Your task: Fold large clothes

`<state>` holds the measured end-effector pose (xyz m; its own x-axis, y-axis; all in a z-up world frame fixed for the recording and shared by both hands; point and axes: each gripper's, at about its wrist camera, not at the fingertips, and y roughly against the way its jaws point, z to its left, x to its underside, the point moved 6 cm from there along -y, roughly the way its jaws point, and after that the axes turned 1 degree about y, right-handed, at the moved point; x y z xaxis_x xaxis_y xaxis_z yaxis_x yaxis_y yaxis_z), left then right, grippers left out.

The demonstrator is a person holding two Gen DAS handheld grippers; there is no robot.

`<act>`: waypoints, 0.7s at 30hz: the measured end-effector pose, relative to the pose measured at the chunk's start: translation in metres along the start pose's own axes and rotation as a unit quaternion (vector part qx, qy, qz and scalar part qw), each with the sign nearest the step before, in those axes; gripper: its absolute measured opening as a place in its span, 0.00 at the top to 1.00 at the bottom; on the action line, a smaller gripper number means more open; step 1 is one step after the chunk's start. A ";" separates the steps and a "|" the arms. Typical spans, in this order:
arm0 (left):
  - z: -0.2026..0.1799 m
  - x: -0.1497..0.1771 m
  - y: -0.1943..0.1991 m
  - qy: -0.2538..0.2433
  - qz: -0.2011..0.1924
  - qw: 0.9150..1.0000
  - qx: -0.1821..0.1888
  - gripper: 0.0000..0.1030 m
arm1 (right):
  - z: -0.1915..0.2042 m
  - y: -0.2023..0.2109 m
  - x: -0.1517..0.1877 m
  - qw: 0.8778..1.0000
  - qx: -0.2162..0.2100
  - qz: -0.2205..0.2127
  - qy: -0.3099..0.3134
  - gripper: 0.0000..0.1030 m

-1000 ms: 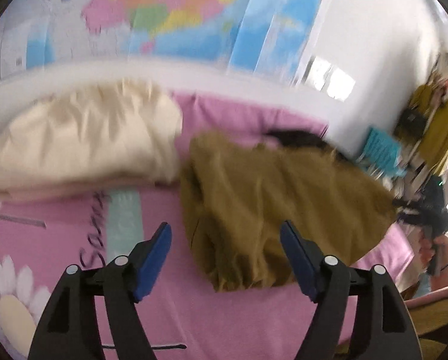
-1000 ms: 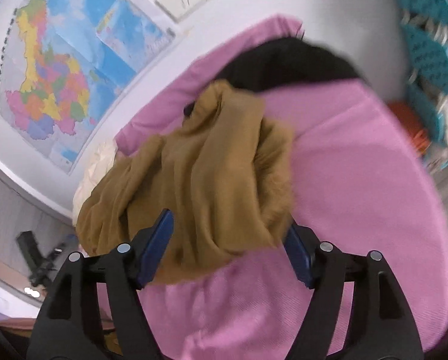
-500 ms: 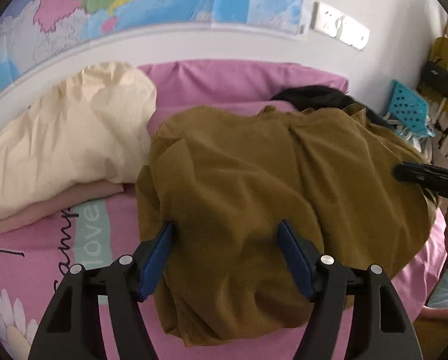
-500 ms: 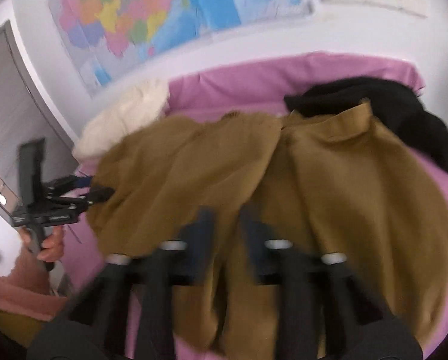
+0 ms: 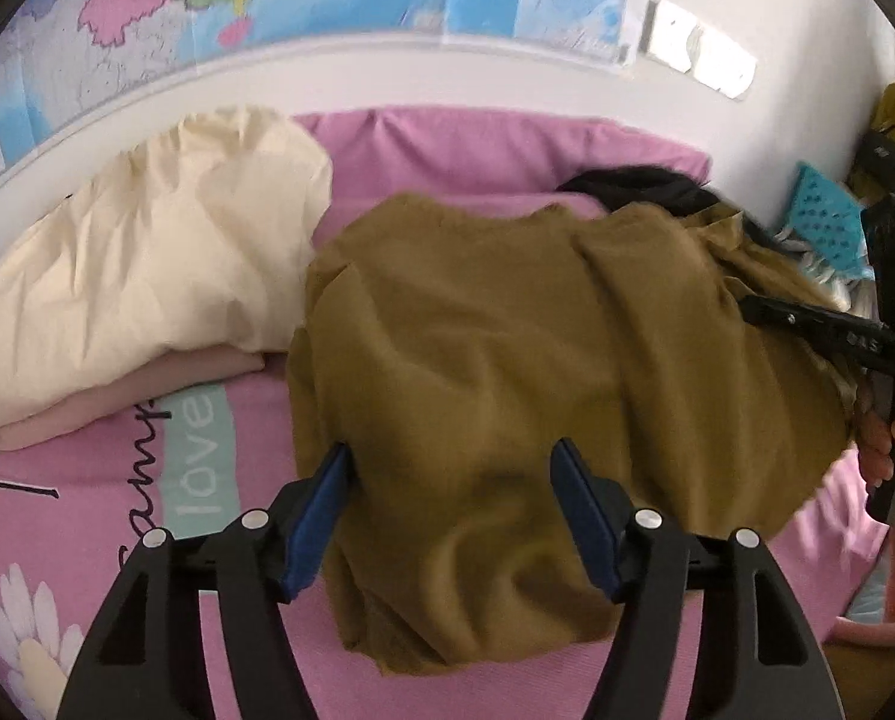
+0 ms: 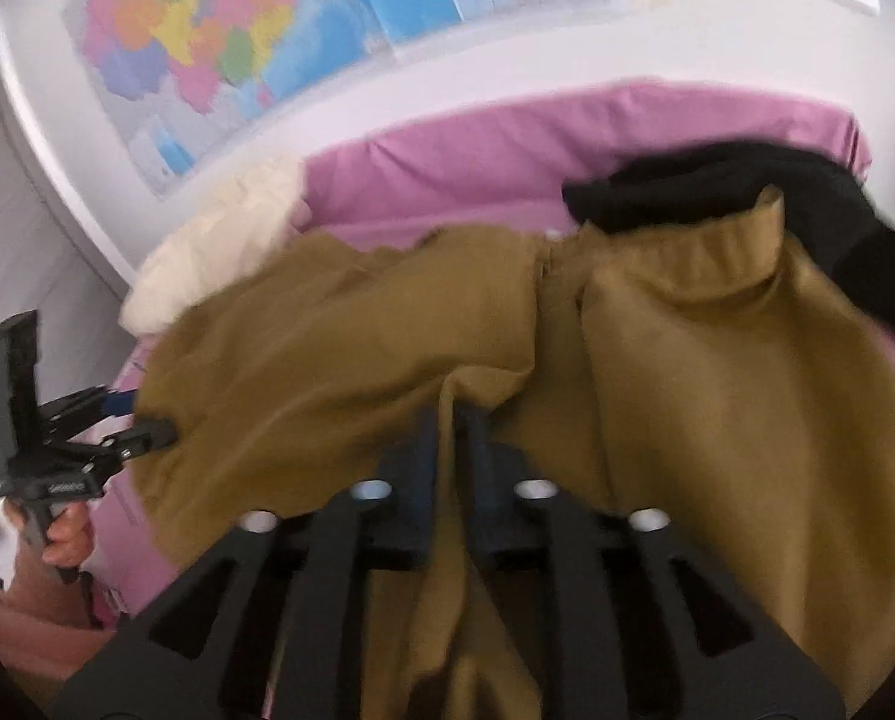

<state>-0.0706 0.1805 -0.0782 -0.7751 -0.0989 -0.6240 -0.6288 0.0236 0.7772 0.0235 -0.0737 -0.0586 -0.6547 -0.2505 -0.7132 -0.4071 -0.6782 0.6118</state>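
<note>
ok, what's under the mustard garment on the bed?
The mustard garment lies on the pink bedsheet, which shows around its edges. Its far corner overlaps a black garment. Anything else beneath it is covered.

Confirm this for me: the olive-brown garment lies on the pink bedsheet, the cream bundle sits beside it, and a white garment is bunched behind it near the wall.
One detail is wrong: the garment bunched behind is black, not white, as the right wrist view shows. The rest holds: the olive-brown garment lies on the pink bedsheet, with the cream bundle beside it.
</note>
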 end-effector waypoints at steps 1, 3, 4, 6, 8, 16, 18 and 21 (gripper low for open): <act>-0.002 -0.001 0.006 -0.002 -0.008 1.000 0.006 0.33 | -0.002 0.016 -0.002 1.000 0.003 -0.018 0.005 0.71; -0.006 -0.004 0.009 -0.004 -0.015 1.000 0.015 0.31 | -0.015 0.031 -0.006 0.998 0.043 -0.035 0.004 0.73; -0.007 -0.005 0.007 -0.006 -0.012 1.000 0.018 0.31 | -0.027 0.029 -0.006 0.998 0.054 -0.029 -0.007 0.71; -0.007 -0.005 -0.004 -0.007 -0.002 1.000 0.012 0.30 | -0.052 0.014 -0.002 0.997 0.066 -0.001 -0.045 0.71; -0.005 -0.003 -0.018 0.001 0.017 1.000 0.004 0.30 | -0.076 -0.008 0.009 0.994 0.093 0.029 -0.059 0.80; 0.003 0.005 -0.024 0.016 0.014 1.000 -0.004 0.26 | -0.078 0.014 0.017 0.993 0.057 0.015 -0.098 0.63; 0.011 0.007 -0.008 0.043 0.003 0.999 0.013 0.24 | -0.074 0.040 0.019 0.994 0.043 -0.006 -0.104 0.48; 0.027 0.014 0.019 0.084 -0.019 0.996 0.035 0.23 | -0.072 0.083 0.032 0.991 0.021 -0.034 -0.130 0.40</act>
<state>-0.0951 0.2059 -0.0749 -0.7333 -0.2667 -0.6254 -0.6642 0.0848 0.7427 0.0145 -0.1877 -0.0546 -0.7651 -0.0147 -0.6437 -0.4784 -0.6562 0.5835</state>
